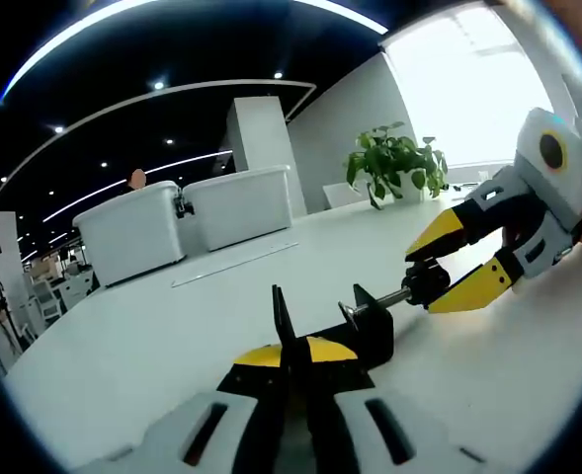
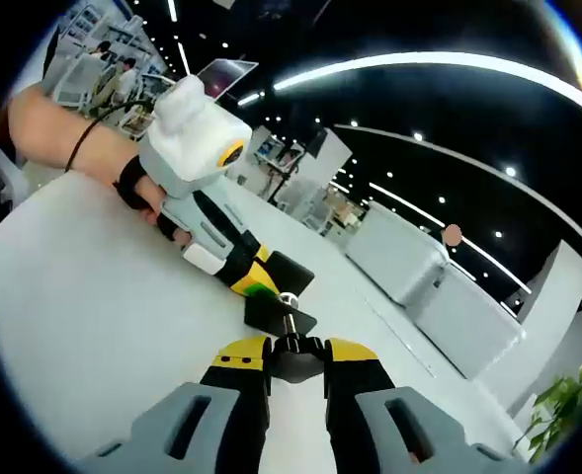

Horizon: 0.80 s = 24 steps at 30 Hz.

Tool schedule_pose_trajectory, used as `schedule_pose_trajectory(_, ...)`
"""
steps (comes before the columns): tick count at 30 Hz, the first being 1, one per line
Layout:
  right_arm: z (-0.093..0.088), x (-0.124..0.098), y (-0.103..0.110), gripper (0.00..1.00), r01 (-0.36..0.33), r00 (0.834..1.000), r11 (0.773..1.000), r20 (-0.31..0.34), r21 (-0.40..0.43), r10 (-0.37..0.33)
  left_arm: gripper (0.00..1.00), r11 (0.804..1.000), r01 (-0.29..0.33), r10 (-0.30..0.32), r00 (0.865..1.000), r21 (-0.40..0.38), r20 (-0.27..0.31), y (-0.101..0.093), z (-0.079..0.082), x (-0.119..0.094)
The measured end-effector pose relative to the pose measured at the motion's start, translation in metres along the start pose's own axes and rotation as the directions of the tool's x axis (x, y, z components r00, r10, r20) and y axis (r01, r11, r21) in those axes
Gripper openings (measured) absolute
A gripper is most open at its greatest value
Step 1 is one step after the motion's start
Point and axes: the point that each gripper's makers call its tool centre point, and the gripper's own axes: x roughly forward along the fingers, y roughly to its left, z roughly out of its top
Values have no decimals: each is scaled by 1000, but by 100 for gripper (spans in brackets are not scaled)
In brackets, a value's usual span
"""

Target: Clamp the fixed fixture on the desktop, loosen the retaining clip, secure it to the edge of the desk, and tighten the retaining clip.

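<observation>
A black clamp fixture (image 1: 355,331) lies on the white desk (image 1: 152,336). My left gripper (image 1: 292,354) is shut on its body, with the yellow fingertips (image 1: 261,355) pressed to its plate. The clamp's threaded screw runs right to a black knob (image 1: 424,284), and my right gripper (image 1: 421,283) is shut around that knob. In the right gripper view the knob (image 2: 295,357) sits between my right gripper's (image 2: 297,348) yellow fingertips. Beyond it the fixture (image 2: 281,311) is held by the left gripper (image 2: 256,281), which a hand (image 2: 73,133) carries.
Two white lidded bins (image 1: 132,232) (image 1: 241,202) stand at the far side of the desk. A potted plant (image 1: 394,163) stands at the back right by a bright window. In the right gripper view the bins (image 2: 399,257) lie to the right.
</observation>
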Motion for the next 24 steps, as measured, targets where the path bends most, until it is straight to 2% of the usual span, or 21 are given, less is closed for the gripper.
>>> schedule_pose_trajectory(3, -2, 0, -2, 20, 5, 1000, 999, 1, 36, -5, 6, 1000, -1, 1, 1000, 0, 0, -1, 0, -1)
schedule_pose_trajectory(7, -2, 1, -6, 27, 39, 999, 999, -11, -17, -39, 6, 1000, -2, 2, 1000, 8, 2, -2, 0, -3)
schedule_pose_trajectory(15, -4, 0, -8, 27, 43, 999, 999, -11, 31, -42, 10, 997, -10, 10, 1000, 73, 8, -4, 3, -7)
schedule_pose_trajectory(19, -4, 0, -6, 27, 39, 999, 999, -12, 25, -39, 10, 1000, -17, 16, 996, 2, 84, 4, 18, -11)
schedule_pose_trajectory(21, -5, 0, -5, 27, 33, 999, 999, -17, 21, -33, 10, 1000, -16, 17, 996, -16, 90, 8, 19, -11)
schedule_pose_trajectory(24, -5, 0, -3, 27, 30, 999, 999, -17, 15, -30, 12, 1000, -3, 5, 995, -19, 96, 6, 20, -10)
